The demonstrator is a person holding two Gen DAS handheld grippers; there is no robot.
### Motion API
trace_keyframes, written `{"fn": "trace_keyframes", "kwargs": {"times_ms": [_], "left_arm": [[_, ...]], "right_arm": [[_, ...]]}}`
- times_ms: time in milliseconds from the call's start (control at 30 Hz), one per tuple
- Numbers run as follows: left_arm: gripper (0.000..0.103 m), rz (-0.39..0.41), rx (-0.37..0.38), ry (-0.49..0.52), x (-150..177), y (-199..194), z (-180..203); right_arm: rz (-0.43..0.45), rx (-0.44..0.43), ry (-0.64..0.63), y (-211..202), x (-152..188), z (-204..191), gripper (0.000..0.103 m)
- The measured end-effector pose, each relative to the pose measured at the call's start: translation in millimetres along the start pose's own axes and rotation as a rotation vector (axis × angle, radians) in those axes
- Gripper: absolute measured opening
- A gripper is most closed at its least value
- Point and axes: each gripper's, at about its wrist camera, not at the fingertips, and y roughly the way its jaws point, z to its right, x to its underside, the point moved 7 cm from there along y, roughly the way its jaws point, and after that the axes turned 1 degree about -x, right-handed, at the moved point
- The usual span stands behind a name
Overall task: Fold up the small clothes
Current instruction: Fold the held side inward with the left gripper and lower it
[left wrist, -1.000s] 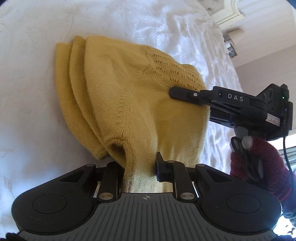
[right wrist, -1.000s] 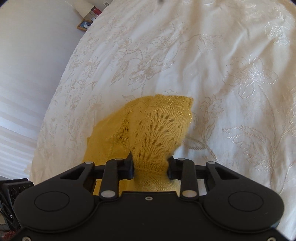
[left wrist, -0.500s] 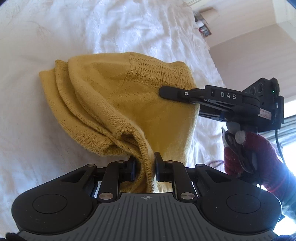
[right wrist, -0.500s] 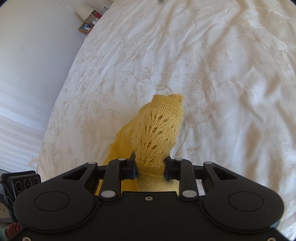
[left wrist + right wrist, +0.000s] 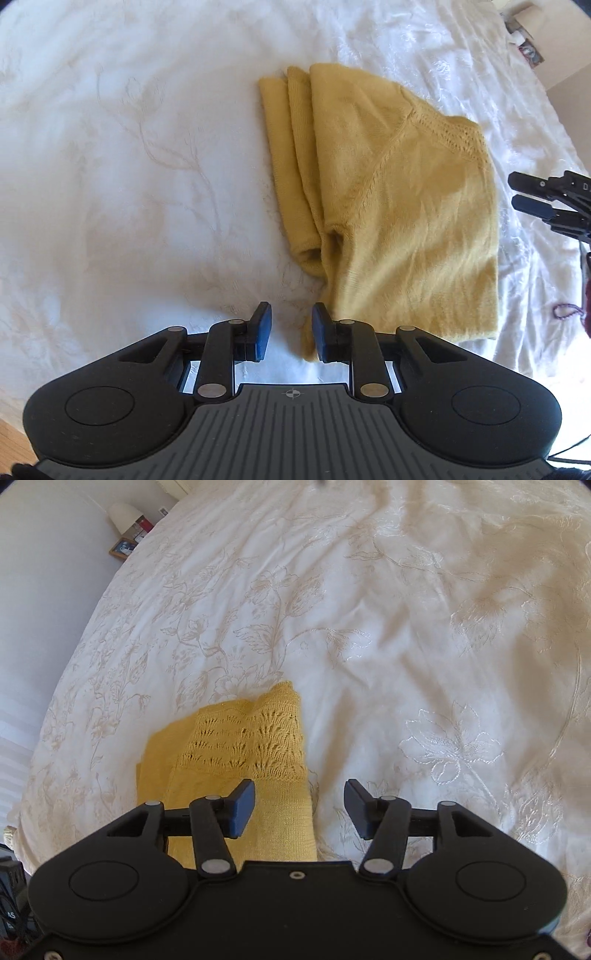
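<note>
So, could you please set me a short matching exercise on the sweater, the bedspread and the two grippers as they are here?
Things:
1. sweater
2. bedspread
3. left gripper
4. right gripper

States:
A. white, embroidered with flowers
B. jaws opening, sweater edge under its left finger
C. yellow, folded, lying flat
D. jaws opening, sweater corner by its right finger

Pairs: 1-C, 2-A, 3-D, 4-B

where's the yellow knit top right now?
Lying folded on the white bedspread: the yellow knit top is right of centre in the left wrist view, and lower left, beside the right gripper, in the right wrist view.
</note>
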Motion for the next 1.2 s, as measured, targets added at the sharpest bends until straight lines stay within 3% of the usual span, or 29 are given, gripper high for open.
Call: {"fn": "trace_keyframes", "kwargs": {"times_ms": [100, 233, 300, 400, 600, 633, 700, 767, 867, 933, 1100, 1200], "left_arm": [[0.025, 0.130, 0.006, 0.041, -15.1, -27.8, 14.3], [0.039, 0.208, 0.033, 0.071, -50.7, -27.0, 38.7], [0.040, 0.210, 0.055, 0.021, -68.8, -14.8, 41.8], [0.040, 0.203, 0.026, -0.036, -92.5, 9.6, 42.3], [0.039, 0.136, 0.083, -0.040, -110.6, 40.4, 38.5], [0.035, 0.122, 0.094, -0.045, -110.7, 44.4, 38.1], [0.012, 0.120, 0.091, -0.061, -110.0, 47.5, 35.3], [0.004, 0.139, 0.095, -0.074, -108.3, 43.8, 32.5], [0.004, 0.233, -0.012, -0.055, -102.8, 24.3, 21.8], [0.004, 0.230, -0.049, -0.052, -96.7, 24.1, 13.9], [0.008, 0.201, -0.028, -0.085, -93.0, 33.6, 3.6], [0.024, 0.185, -0.051, -0.085, -97.6, 38.4, 4.0]], "right_arm": [[0.013, -0.003, -0.039, -4.4, 3.6, -5.0, 0.061], [0.019, -0.016, -0.051, -5.5, 5.4, -8.6, 0.061], [0.016, -0.020, -0.061, -4.9, 6.2, -12.3, 0.061], [0.019, -0.030, -0.077, -6.5, 6.2, -18.0, 0.062], [0.033, -0.037, -0.067, -8.0, 4.8, -21.1, 0.064], [0.033, -0.037, -0.062, -7.4, 4.8, -20.7, 0.065], [0.032, -0.037, -0.057, -5.8, 5.4, -20.5, 0.065], [0.027, -0.034, -0.064, -4.0, 6.0, -21.5, 0.065], [0.029, -0.030, -0.095, -2.7, 5.3, -27.8, 0.065], [0.042, -0.029, -0.124, -2.3, 2.3, -33.8, 0.065], [0.022, 0.008, -0.199, 19.3, -10.0, -43.8, 0.066], [-0.026, 0.094, -0.236, 49.8, -16.6, -34.4, 0.066]]}}
